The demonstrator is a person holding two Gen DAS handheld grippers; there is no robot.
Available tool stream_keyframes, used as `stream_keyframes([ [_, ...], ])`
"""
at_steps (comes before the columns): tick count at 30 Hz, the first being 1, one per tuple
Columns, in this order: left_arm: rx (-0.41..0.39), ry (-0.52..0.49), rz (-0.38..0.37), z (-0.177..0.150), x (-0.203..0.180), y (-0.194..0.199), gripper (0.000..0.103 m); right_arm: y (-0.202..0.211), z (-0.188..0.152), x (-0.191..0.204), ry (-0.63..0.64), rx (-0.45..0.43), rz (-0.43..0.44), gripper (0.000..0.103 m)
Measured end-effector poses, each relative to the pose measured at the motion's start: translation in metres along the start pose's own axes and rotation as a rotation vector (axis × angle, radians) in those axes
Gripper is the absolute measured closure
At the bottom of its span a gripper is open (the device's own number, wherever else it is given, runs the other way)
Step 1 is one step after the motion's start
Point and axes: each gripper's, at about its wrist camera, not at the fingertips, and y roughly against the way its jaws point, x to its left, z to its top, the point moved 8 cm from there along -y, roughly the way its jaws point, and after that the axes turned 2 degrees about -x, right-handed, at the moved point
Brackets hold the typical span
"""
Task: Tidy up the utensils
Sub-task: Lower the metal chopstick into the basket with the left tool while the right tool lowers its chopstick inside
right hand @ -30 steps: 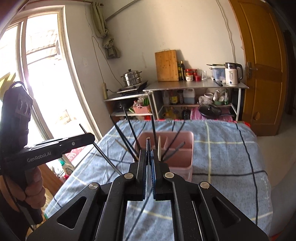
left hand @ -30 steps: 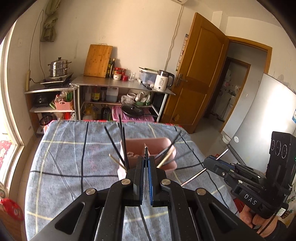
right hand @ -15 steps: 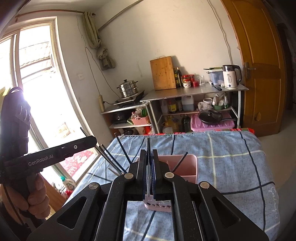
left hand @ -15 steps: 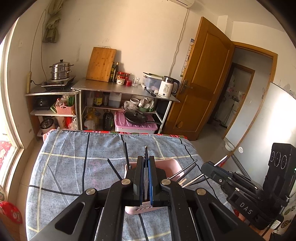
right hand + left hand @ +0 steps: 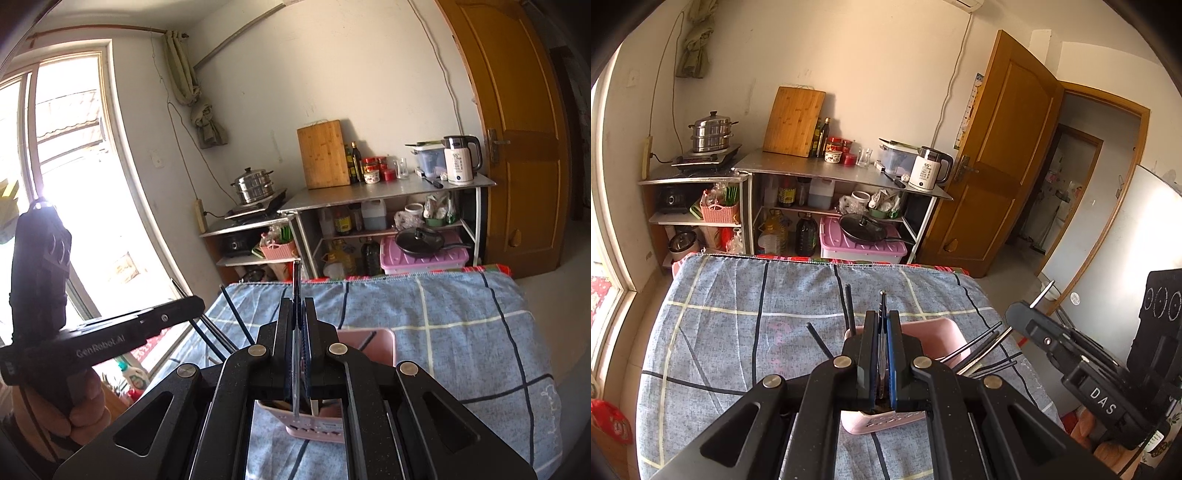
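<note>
A pink utensil holder (image 5: 942, 332) (image 5: 373, 341) stands on the blue checked tablecloth (image 5: 738, 332), largely hidden under my fingers in both views. Several dark and metal chopsticks (image 5: 979, 345) lean out of it. My left gripper (image 5: 882, 317) is shut on a thin dark chopstick (image 5: 882, 301) that sticks up past the fingertips. My right gripper (image 5: 297, 302) is shut on a slim metal chopstick (image 5: 296, 275). Each gripper also shows in the other's view: the right gripper (image 5: 1019, 314) beside the holder, and the left gripper (image 5: 199, 304) in a person's hand (image 5: 85, 410).
Beyond the table's far edge stand a steel shelf (image 5: 842, 173) with a white kettle (image 5: 929, 170), a cutting board (image 5: 794, 122) and jars, and a steamer pot (image 5: 711, 133). A wooden door (image 5: 1001, 158) stands open on the right; a bright window (image 5: 66, 177) is on the left.
Both grippers have moved forward over the pink holder. It has slid down in each view and now sits mostly beneath the fingers. Both stay shut on their chopsticks.
</note>
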Motion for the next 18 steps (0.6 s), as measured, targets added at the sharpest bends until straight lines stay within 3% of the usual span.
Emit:
stream_keyframes([
  [18,0.086,0.016,-0.011,-0.042,0.004,-0.024,0.099,-0.022,-0.045,-0.011,0.005,0.083,-0.040,0.098],
])
